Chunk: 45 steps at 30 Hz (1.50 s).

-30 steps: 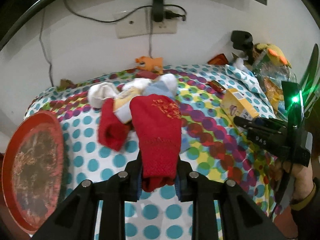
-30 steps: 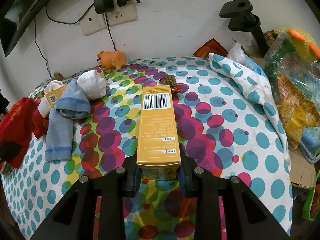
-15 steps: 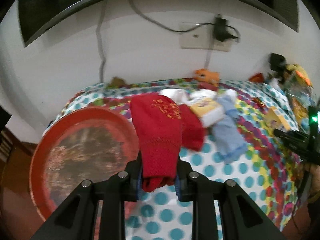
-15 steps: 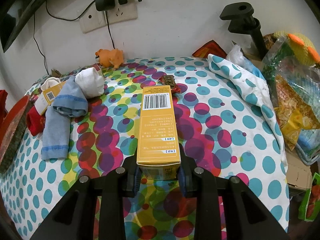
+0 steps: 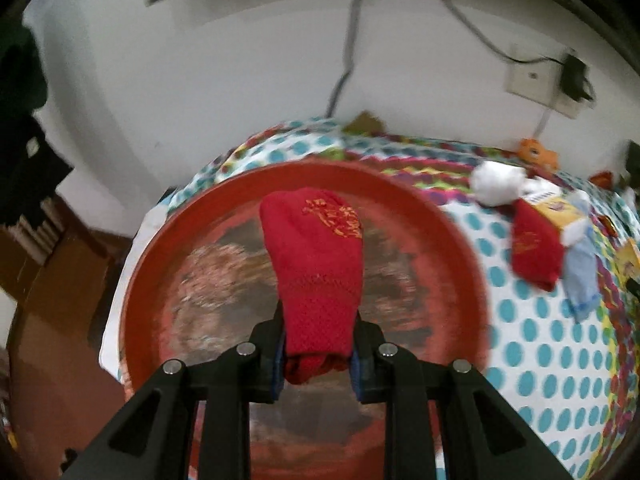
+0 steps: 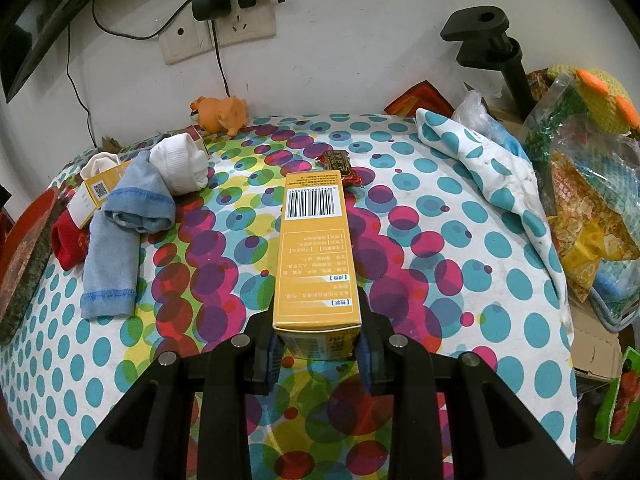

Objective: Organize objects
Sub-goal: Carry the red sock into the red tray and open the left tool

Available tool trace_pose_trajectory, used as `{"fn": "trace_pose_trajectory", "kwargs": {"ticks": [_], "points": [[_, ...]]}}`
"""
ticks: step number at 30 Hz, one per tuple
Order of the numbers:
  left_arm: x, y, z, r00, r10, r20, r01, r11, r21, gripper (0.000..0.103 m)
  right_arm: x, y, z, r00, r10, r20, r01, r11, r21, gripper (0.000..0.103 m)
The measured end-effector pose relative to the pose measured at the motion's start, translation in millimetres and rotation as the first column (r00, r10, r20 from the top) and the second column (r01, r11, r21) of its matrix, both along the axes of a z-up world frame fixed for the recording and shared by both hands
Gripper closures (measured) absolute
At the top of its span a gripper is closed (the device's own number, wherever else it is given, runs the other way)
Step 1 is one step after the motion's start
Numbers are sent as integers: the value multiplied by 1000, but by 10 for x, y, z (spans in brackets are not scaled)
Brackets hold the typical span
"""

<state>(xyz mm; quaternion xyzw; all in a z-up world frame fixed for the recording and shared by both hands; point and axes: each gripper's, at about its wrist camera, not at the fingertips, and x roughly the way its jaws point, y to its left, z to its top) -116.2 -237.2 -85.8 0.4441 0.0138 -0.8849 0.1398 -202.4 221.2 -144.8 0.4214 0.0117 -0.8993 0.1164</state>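
My left gripper (image 5: 318,354) is shut on a red sock (image 5: 316,264) with gold lettering, holding it above a round red tray (image 5: 460,248) at the table's left end. My right gripper (image 6: 318,350) is shut on a yellow box (image 6: 316,248) with a barcode, held over the spotted tablecloth (image 6: 420,240). A second red sock (image 5: 534,244) (image 6: 68,242), a pale blue sock (image 6: 120,232) (image 5: 582,272), a white sock ball (image 6: 180,164) (image 5: 496,182) and another yellow box (image 6: 96,192) lie in a pile between tray and right gripper.
An orange toy animal (image 6: 220,114) stands by the wall under the socket (image 6: 216,28). A wrapped candy (image 6: 340,162) lies beyond the held box. Bags of snacks (image 6: 588,184), a black clamp stand (image 6: 492,48) and a folded spotted cloth (image 6: 492,176) crowd the right side.
My left gripper has carried the red sock leftward from the sock pile to above the red tray. The right gripper and its box have stayed put.
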Motion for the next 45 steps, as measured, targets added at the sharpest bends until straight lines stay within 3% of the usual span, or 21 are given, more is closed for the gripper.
{"fn": "trace_pose_trajectory", "kwargs": {"ticks": [12, 20, 34, 39, 45], "points": [[139, -861, -217, 990, 132, 42, -131, 991, -28, 79, -30, 8, -24, 1000, 1, 15, -1, 1000, 21, 75], [166, -1128, -329, 986, 158, 59, -157, 988, -10, 78, -19, -16, -8, 1000, -2, 12, 1, 999, 37, 76], [207, -1286, -483, 983, 167, 82, -167, 986, 0, 75, -32, -19, -31, 1000, -3, 9, 3, 998, 60, 76], [226, -1318, -506, 980, 176, 93, -181, 983, 44, 64, -26, -35, -30, 1000, -4, 9, 4, 998, 61, 76], [304, -1216, -399, 987, 145, 66, -145, 989, -7, 61, -56, 8, -40, 1000, -7, 4, 7, 998, 63, 76]]}}
